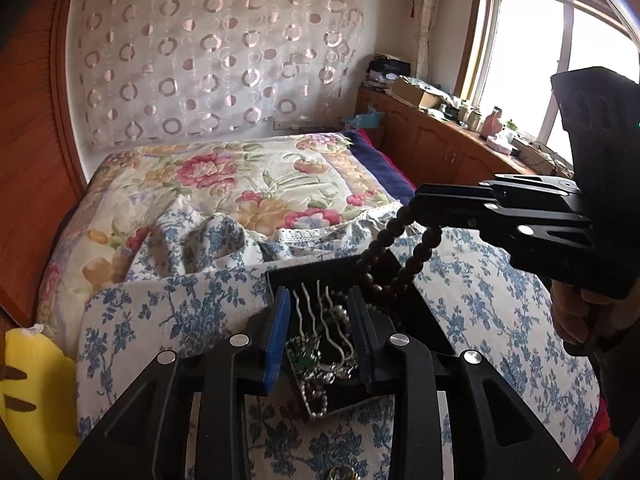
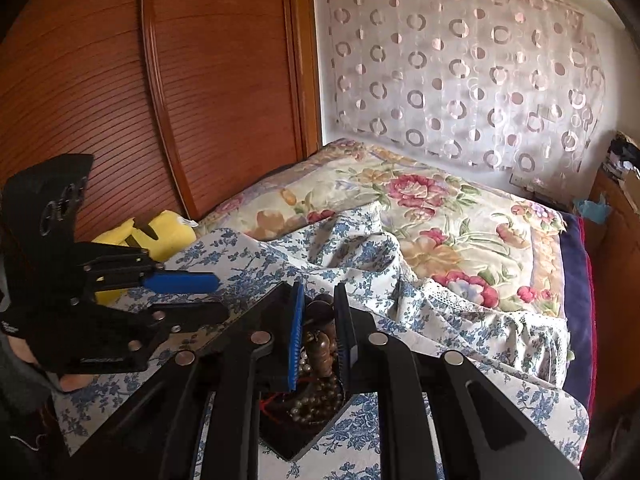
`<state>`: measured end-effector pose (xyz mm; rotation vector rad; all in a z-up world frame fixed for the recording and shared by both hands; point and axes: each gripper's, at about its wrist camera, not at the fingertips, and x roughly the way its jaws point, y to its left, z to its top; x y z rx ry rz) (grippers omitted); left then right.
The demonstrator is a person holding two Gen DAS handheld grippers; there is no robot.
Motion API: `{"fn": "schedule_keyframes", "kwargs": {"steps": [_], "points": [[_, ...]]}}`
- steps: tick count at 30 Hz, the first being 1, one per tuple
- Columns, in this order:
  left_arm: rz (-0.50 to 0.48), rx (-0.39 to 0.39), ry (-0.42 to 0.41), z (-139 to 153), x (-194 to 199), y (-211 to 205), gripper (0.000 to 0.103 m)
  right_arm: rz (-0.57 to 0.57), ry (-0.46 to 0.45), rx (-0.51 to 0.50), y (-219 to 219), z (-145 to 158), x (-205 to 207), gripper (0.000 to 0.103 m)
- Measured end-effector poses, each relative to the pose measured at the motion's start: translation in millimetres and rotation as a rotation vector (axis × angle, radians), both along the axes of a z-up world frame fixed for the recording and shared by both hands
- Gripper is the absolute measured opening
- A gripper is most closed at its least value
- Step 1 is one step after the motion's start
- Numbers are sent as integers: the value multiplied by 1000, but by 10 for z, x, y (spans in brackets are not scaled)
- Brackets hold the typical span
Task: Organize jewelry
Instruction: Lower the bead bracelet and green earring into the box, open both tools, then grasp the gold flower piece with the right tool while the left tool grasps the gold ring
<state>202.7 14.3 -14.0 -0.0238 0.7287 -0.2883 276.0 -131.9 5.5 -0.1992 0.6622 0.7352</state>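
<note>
Leaning over the bed: a person holds a two-finger tool in each hand, both tilted down toward a black tray (image 1: pixel 424 320) on the blue-flowered sheet (image 1: pixel 168 312).
Left gripper (image 1: pixel 320 320): angled down over the tray's near corner; its blue-padded fingers (image 1: pixel 278 336) stand a little apart, pressing on nothing.
Under the left gripper: a silver wavy hair comb (image 1: pixel 316 312) and a tangle of pearl strands and small pieces lie in the tray between the fingers, loose.
Right gripper (image 1: pixel 416 200): reaching in from the right at a downward slant, jaws drawn close and pinching a dark wooden bead strand (image 1: pixel 404 248).
Bead strand: hangs in a loop from the right tips, its lower end dropping into the tray's far side; from the right wrist view the brown beads (image 2: pixel 318 344) sit squeezed between the pads.
Right hand (image 1: pixel 576 320): wrapped around the handle below the tool, at the frame's right edge.
Left hand (image 2: pixel 72 380): only partly seen under its tool's body.
Nearby: a yellow plush toy (image 1: pixel 36 392) beside the sheet, a floral quilt (image 1: pixel 240 184) farther up the bed.
</note>
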Motion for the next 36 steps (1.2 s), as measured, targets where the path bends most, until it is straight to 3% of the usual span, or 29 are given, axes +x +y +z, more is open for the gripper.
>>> {"fn": "schedule_keyframes", "kwargs": {"steps": [4,13,21,23,25,28,36], "points": [[18,14,3,-27,-58,49,37,-4,11,-10,30,-64,39,17],[45,22,8,-61,-141,116,44,-19,7,11,-13,-43,-16,18],[55,38,4,-87,-267,111,52,-64,7,24,-257,-106,-365,18],[61,38,2,-115,-316,124,66,-79,9,22,-336,-160,-485,18],[64,39,6,-149,-363,133,68,-98,24,23,-427,-244,-609,28],[79,42,13,-208,-431,160,79,-128,34,4,-529,-389,-798,40],[102,61,47,-405,-596,245,80,-180,116,-57,-792,-897,-1143,42]]}}
